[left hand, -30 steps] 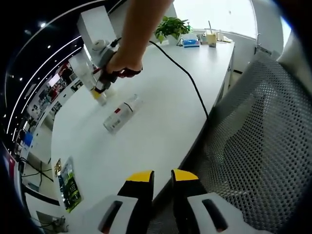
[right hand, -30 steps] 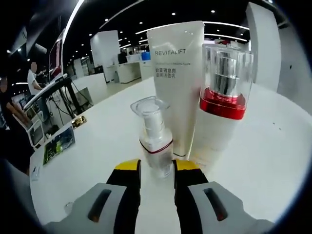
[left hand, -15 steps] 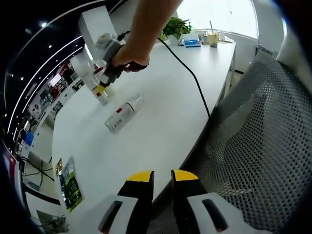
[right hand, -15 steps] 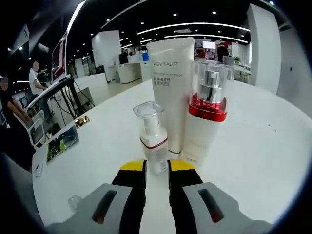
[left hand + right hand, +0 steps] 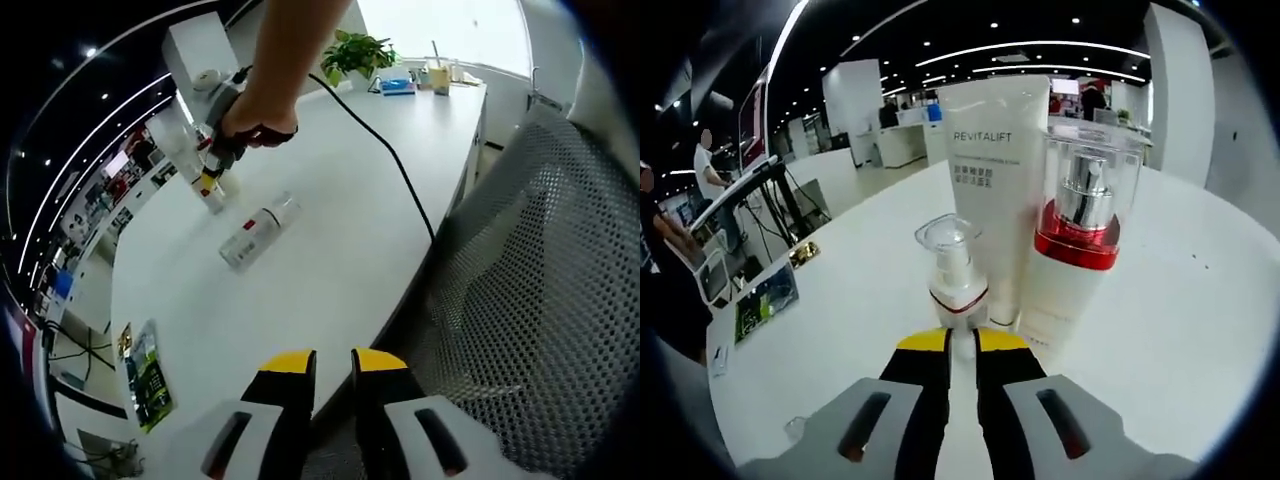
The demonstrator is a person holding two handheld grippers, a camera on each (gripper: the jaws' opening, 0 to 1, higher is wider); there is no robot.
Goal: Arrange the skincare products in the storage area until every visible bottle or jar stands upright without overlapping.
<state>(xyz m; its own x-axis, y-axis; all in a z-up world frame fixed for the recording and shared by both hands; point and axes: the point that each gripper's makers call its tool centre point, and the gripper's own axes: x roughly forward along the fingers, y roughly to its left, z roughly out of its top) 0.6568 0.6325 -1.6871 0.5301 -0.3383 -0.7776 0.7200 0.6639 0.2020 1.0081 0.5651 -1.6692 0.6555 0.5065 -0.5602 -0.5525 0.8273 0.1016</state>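
Bright window glare (far end), ceiling spotlights, fisheye-bent edges, perhaps slight blur

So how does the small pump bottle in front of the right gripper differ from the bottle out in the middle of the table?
The small pump bottle stands upright beside the white tube; the lying bottle rests on its side, apart from the group. The pump bottle sits right at the right gripper, its base between the fingers; nothing touches the lying bottle. Both are pale with red markings and rest on the white table.

White tube (image 5: 992, 190) reads "REVITALIFT" near its top; smaller lines below it are too small to read.
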